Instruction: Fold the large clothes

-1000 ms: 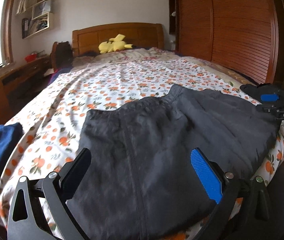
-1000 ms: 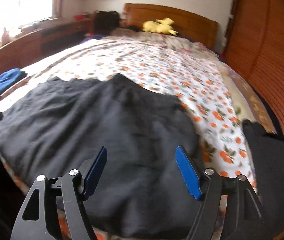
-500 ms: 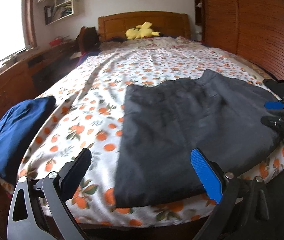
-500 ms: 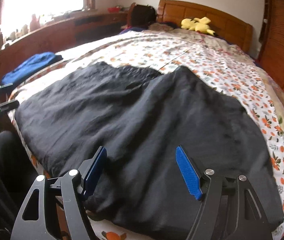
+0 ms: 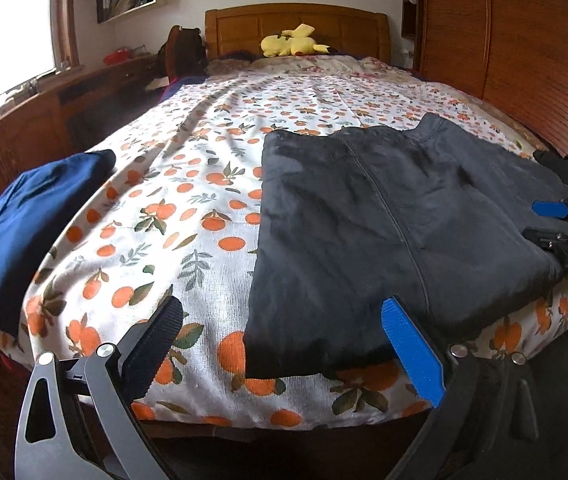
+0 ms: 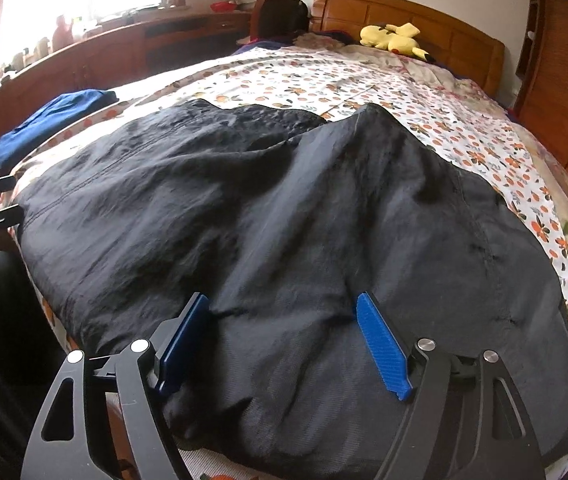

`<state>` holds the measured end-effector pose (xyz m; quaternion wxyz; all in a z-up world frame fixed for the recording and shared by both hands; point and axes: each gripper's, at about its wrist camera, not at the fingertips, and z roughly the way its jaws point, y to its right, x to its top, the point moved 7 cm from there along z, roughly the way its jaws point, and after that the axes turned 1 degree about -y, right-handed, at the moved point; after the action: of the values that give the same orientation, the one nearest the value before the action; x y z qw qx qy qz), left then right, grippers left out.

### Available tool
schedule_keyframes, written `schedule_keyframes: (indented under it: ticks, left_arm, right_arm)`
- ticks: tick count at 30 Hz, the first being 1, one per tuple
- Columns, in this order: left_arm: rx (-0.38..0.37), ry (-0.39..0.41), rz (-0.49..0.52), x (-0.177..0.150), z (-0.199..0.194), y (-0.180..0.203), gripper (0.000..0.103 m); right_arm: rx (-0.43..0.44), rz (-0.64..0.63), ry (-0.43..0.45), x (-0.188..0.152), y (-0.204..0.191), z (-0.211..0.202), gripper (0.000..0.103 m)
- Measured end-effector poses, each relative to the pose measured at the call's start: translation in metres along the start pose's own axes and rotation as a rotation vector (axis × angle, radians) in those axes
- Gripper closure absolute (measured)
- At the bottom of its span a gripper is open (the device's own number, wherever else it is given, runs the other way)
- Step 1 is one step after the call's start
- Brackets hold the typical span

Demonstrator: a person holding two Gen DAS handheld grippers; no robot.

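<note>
Black garment (image 5: 383,216) lies folded (creased, seamed) on bedsheet (image 5: 204,168).

The trousers (image 5: 383,232) lie on the bed (image 5: 212,200) near its foot; a folded garment (image 5: 24,224) at nine o'clock; a plush toy (image 5: 291,42) at twelve, by the headboard (image 5: 295,24).

The left black metal two-finger gripper (image 5: 280,344) has triangular cut-outs in its curved arms, round silver screws at the pivots, one ribbed blue pad and one dark textured pad. The right black two-finger gripper (image 6: 284,344) carries two ribbed blue pads, silver screws and white lettering on its body.
</note>
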<state>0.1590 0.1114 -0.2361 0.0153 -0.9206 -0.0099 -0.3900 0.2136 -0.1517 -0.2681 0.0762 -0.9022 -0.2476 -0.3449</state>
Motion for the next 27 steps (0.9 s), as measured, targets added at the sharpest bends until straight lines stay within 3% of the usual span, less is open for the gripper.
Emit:
schedule_keyframes:
  ticks: [2, 10, 12, 14, 15, 17, 23, 27]
  left_arm:
    - [-0.021, 0.002, -0.023, 0.0, -0.001, -0.001, 0.013]
    - [-0.091, -0.031, -0.077, -0.003, 0.008, -0.001, 0.03]
    - [-0.118, -0.043, -0.091, -0.004, 0.012, 0.0, 0.042]
    - [-0.137, -0.061, -0.105, -0.004, 0.015, 0.002, 0.065]
    - [-0.129, -0.065, -0.106, -0.004, 0.017, 0.001, 0.071]
    - [-0.158, -0.059, -0.105, 0.004, 0.012, 0.007, 0.092]
    - [-0.174, 0.06, -0.042, 0.062, -0.032, 0.028, 0.095]
    - [-0.176, 0.128, 0.033, 0.101, -0.054, 0.063, 0.098]
  right_arm:
    - [0.002, 0.004, 0.003, 0.0, 0.001, 0.001, 0.029]
    - [0.009, 0.016, 0.013, -0.001, 0.002, 0.001, 0.028]
    - [0.011, 0.018, 0.015, -0.001, 0.002, 0.001, 0.028]
    - [0.015, 0.021, 0.02, 0.0, 0.002, 0.0, 0.028]
    - [0.018, 0.022, 0.022, 0.0, 0.003, -0.002, 0.028]
    - [0.027, 0.026, 0.031, 0.001, 0.004, -0.006, 0.028]
    - [0.025, 0.046, 0.078, 0.002, 0.021, -0.031, 0.028]
    - [0.006, 0.073, 0.106, -0.002, 0.043, -0.046, 0.028]
